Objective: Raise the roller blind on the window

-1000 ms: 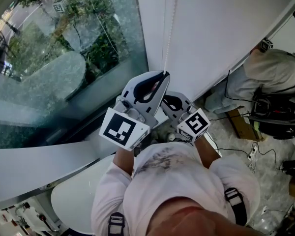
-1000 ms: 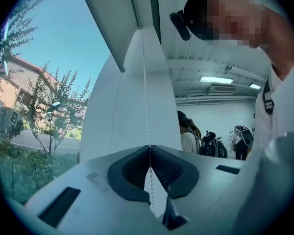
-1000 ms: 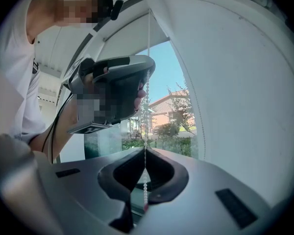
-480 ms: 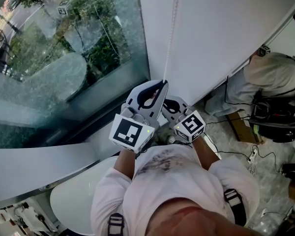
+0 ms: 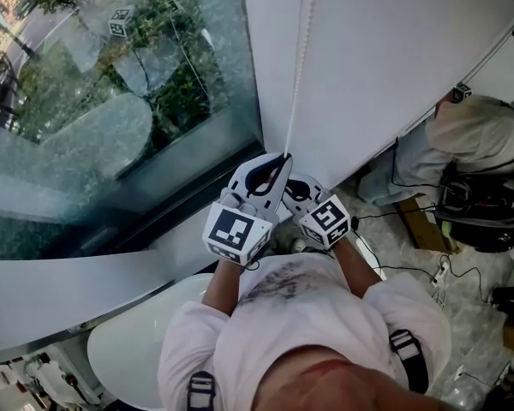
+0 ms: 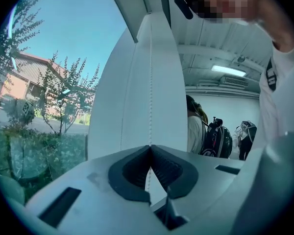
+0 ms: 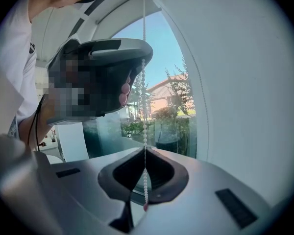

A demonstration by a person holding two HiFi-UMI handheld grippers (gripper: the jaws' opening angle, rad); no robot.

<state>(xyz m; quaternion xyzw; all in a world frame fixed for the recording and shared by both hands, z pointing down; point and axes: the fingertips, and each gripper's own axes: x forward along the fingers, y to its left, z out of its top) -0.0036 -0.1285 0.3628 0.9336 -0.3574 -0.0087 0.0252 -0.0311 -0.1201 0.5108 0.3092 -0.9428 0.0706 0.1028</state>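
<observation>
Roller blind [image 5: 394, 50] at the hauling step, both grippers on its bead chain [image 5: 298, 67].
Window glass [image 5: 111, 101] stood bare at left and the blind hung down at right, with the chain between them. The left gripper [image 5: 280, 161] had its fingers clenched on the chain, and the right gripper [image 5: 301, 187] gripped it just below. The next move probably called for one gripper to release, take hold higher, then pull steadily down.

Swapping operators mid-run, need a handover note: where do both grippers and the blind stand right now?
Left gripper: shut on the bead chain.
Right gripper: shut on the chain too, just below the left one.
Blind: hangs down beside the bare window.
Done: chain gripped in both.
Left: probably keep pulling the chain, one gripper after the other, until the blind is up.
</observation>
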